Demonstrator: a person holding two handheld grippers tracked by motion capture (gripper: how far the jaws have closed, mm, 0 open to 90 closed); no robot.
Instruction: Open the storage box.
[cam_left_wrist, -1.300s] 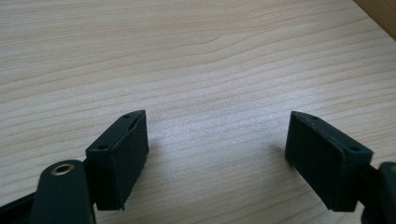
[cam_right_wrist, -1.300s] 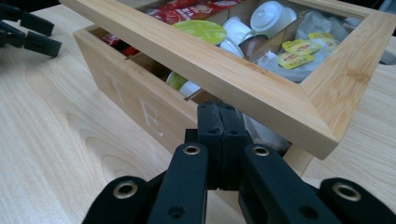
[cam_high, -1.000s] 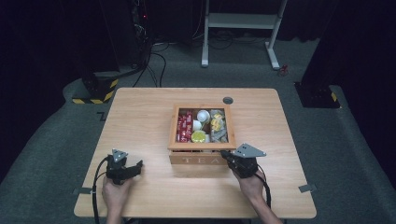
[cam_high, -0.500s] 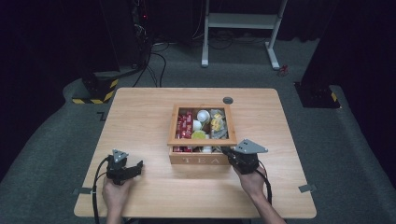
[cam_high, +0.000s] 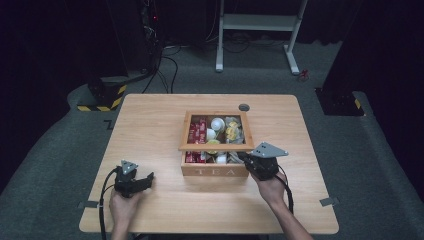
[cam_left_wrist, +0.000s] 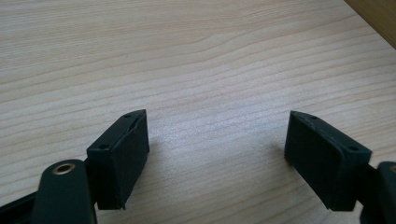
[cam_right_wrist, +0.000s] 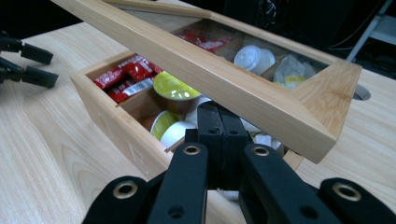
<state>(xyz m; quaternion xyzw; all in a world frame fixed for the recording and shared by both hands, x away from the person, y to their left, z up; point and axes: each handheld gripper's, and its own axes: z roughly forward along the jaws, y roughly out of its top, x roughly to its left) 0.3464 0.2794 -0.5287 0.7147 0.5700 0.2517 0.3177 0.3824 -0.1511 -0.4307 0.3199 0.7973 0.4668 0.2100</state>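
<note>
A wooden tea box (cam_high: 215, 170) stands mid-table, holding red sachets (cam_right_wrist: 125, 77), yellow-green capsules (cam_right_wrist: 174, 88) and white capsules (cam_right_wrist: 254, 58). Its glazed wooden lid (cam_right_wrist: 224, 79) is tilted up at the front, hinged at the back. My right gripper (cam_right_wrist: 222, 116) is shut with nothing between its jaws; its tips sit just under the lid's front rail (cam_high: 216, 147), above the box's near right compartment. In the high view the right gripper (cam_high: 246, 158) is at the box's front right corner. My left gripper (cam_left_wrist: 217, 158) rests open over bare tabletop at the front left (cam_high: 149, 179).
A dark round grommet (cam_high: 244, 107) sits in the table behind the box. Bare wood lies left and right of the box. Beyond the table are a white frame (cam_high: 255, 22) and a black-and-yellow striped base (cam_high: 102, 97) on the floor.
The right gripper has risen slightly at the box's front right corner, and the lid's front edge has come up off the box. The left gripper has stayed put.
</note>
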